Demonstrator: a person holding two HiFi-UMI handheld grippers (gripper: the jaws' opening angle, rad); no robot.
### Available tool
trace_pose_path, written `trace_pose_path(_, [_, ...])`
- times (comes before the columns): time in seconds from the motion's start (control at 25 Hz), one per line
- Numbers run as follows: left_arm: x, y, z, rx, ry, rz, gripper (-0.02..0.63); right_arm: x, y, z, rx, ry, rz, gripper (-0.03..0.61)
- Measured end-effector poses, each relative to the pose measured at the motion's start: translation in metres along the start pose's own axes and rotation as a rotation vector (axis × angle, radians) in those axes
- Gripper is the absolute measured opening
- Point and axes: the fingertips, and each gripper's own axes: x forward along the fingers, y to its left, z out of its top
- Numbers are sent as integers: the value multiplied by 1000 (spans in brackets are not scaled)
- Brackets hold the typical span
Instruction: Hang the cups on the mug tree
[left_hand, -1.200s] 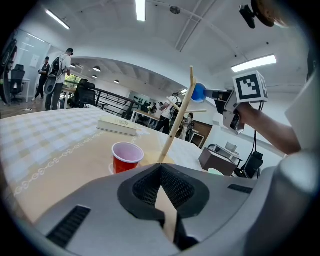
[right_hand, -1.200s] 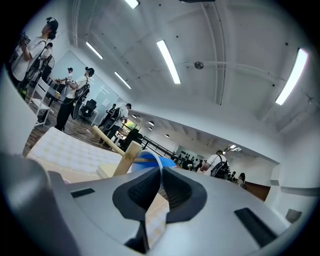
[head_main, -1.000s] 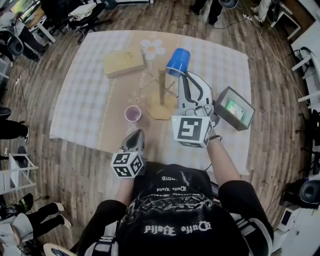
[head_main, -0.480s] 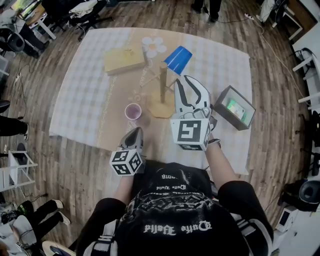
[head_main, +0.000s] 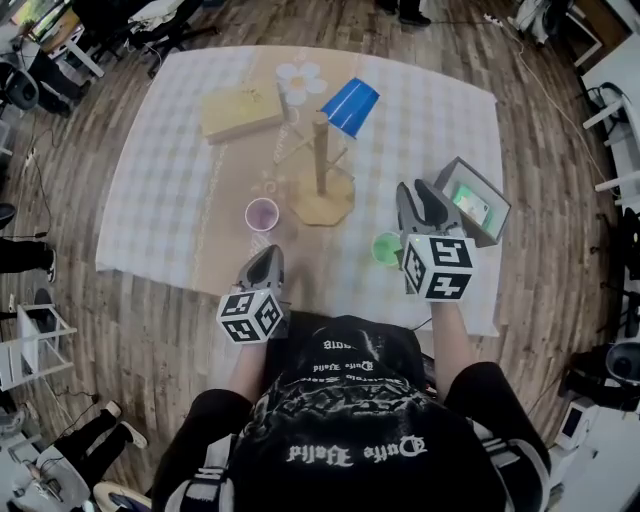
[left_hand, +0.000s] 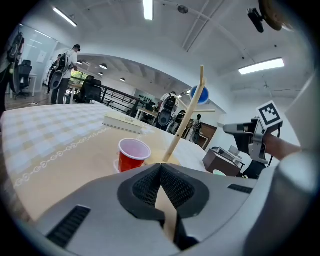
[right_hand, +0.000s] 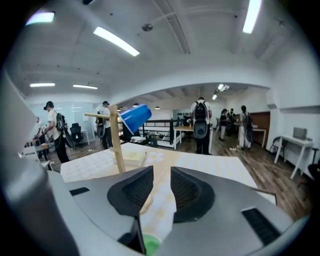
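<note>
Head view: blue cup (head_main: 350, 105) hangs on the mug tree (head_main: 319, 150); green cup (head_main: 386, 247), near right, looks next.
Yr right gripper (head_main: 420, 195), jaws just been opening, spread w/ nothing btwn, sits just right of it; left gripper (head_main: 266, 262) pressed shut, empty. Next: prob. straddle the rim, pinch.

right gripper (right_hand: 161, 173): jaws apart, just been opening, nothing between the pads | green cup (right_hand: 149, 246): sliver low beneath the jaws | mug tree (right_hand: 116, 142): upright, ahead-left on the table (right_hand: 215, 166) | blue cup (right_hand: 135, 118): tilted, hanging near its top
</note>
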Motion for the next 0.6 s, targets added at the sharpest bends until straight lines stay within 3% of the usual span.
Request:
trace_pose_path(0.2, [7,2,-3,-9,10,-7,19,-17,-37,-76,230,181,-1,117])
trace_pose_path(0.36, [16,1,-5,-13,23,-16,20,-27,-31,-125,367,287,41,118])
trace_pose_path(0.6, [25,-4,-12,-19,49,-22,19,-26,-6,-168,484,412,77,127])
